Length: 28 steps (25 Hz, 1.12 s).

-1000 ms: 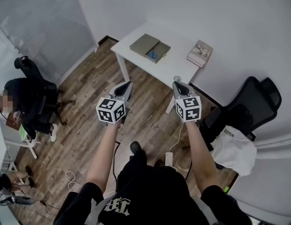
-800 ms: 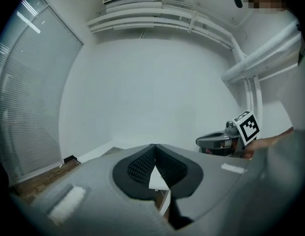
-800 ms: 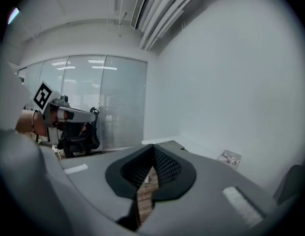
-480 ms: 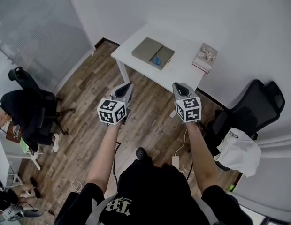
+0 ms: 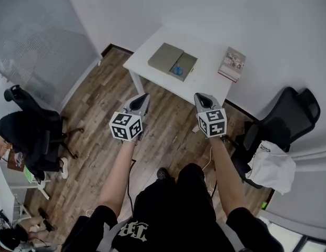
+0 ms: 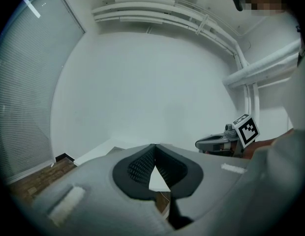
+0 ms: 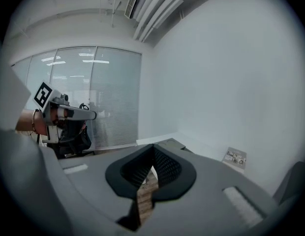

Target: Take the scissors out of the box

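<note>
An open olive-grey box [image 5: 172, 61] lies on a white table [image 5: 152, 47] ahead, and the blue-handled scissors [image 5: 177, 70] sit in its right half. Both grippers hover over the wooden floor, well short of the table. My left gripper [image 5: 144, 97] is shut with nothing in it; in its own view the pads meet at the tip [image 6: 155, 146]. My right gripper [image 5: 199, 96] is also shut and empty, its tips [image 7: 153, 147] closed, with the box lid [image 7: 168, 144] just beyond them.
A book [image 5: 232, 64] lies at the table's right end. A black office chair [image 5: 283, 124] with white cloth stands at the right. Another black chair [image 5: 31, 133] and a seated person are at the left. A cable runs across the floor near my feet.
Both grippers have moved forward together toward the table, which sits a little nearer in the head view. The jaws stayed shut throughout.
</note>
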Each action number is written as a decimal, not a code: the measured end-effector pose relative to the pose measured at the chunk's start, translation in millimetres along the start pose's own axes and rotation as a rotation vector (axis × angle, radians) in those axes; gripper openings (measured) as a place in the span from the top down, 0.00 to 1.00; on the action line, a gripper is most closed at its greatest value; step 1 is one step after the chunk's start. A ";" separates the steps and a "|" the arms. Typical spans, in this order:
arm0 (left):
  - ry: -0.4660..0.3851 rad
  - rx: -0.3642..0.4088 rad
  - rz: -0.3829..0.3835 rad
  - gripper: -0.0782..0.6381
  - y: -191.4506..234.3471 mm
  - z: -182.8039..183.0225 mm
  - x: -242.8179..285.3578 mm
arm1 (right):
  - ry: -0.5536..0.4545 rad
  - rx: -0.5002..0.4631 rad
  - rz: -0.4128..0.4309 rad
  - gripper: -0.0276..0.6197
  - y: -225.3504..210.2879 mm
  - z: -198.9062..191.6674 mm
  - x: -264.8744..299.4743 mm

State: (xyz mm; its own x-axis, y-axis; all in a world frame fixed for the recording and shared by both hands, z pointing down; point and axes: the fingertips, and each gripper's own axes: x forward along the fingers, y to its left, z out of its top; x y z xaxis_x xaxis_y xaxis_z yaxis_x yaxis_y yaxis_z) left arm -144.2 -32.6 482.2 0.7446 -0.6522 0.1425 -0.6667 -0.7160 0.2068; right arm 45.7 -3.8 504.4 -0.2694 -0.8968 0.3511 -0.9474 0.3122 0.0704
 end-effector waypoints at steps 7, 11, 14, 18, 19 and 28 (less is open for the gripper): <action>0.031 -0.004 0.031 0.89 30.6 -2.8 21.3 | 0.001 0.014 0.018 0.95 -10.0 1.5 37.9; 0.024 -0.012 0.057 0.89 46.4 3.2 45.1 | -0.005 0.014 0.044 0.95 -21.9 8.4 70.2; 0.021 -0.003 0.052 0.89 50.4 9.8 71.2 | -0.010 0.005 0.073 0.95 -36.5 16.1 94.6; 0.028 -0.004 0.065 0.89 56.2 17.0 101.9 | -0.008 0.014 0.100 0.95 -62.3 25.2 119.6; 0.029 -0.007 0.070 0.89 58.4 19.0 108.6 | -0.007 0.015 0.107 0.95 -68.3 28.0 125.9; 0.032 -0.009 0.117 0.89 72.7 40.2 161.6 | -0.003 0.024 0.168 0.95 -116.1 46.2 171.4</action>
State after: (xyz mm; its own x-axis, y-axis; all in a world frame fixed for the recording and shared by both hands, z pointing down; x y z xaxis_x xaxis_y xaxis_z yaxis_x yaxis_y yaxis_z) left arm -73.7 -200.0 481.4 0.6624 -0.7228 0.1969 -0.7490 -0.6332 0.1952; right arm 101.5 -208.3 513.2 -0.4251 -0.8334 0.3532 -0.8926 0.4506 -0.0110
